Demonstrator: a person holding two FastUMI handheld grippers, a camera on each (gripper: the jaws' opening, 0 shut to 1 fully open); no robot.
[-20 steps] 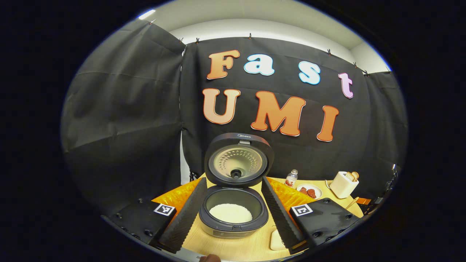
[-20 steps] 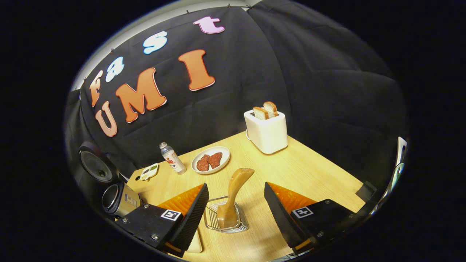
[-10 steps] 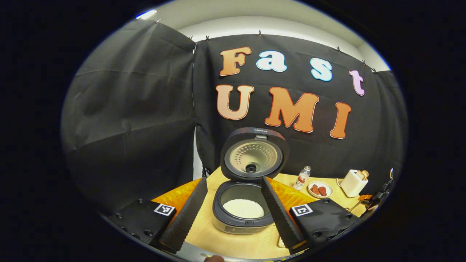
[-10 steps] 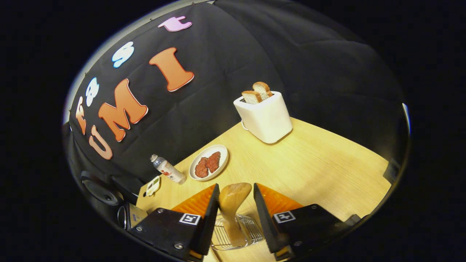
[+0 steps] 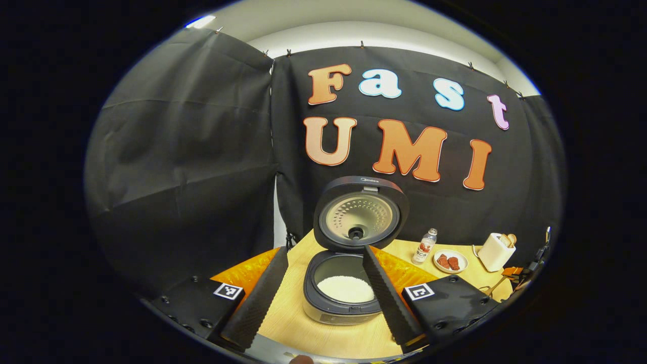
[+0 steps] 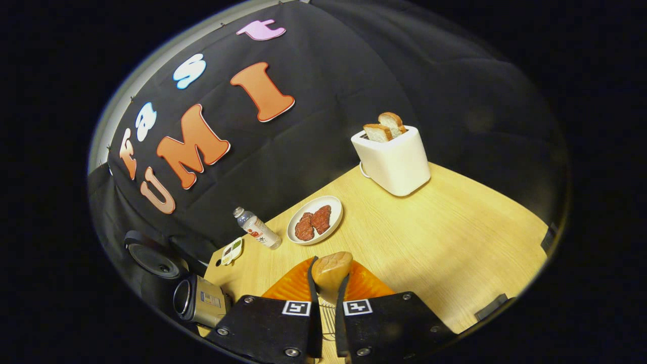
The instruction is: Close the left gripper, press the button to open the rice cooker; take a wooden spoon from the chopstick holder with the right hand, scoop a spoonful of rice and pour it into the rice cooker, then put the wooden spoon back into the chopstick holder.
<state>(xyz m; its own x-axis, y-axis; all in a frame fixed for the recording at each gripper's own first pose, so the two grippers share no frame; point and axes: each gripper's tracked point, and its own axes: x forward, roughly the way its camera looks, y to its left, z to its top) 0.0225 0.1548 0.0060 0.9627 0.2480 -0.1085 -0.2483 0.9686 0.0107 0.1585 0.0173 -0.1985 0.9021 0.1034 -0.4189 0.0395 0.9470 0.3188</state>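
Observation:
In the left gripper view the rice cooker (image 5: pixel 343 283) stands on the wooden table with its lid (image 5: pixel 360 215) raised and white rice in its pot. My left gripper (image 5: pixel 316 290) hangs open in front of it, touching nothing. In the right gripper view my right gripper (image 6: pixel 327 283) is shut on the handle of the wooden spoon (image 6: pixel 330 270), whose rounded end sticks up between the fingers. Below them a bit of the wire chopstick holder (image 6: pixel 327 318) shows through the narrow gap. The cooker (image 6: pixel 199 303) also appears at the lower left of this view.
On the table sit a white toaster (image 6: pixel 396 159) with two bread slices, a plate of red meat (image 6: pixel 314 226), a small bottle (image 6: pixel 257 228) and a small flat item (image 6: pixel 231 250). Bare wood lies between the toaster and my right gripper.
My right gripper has shut on the spoon handle; half a second ago its fingers stood apart around it. The left gripper has drifted slightly left, still open.

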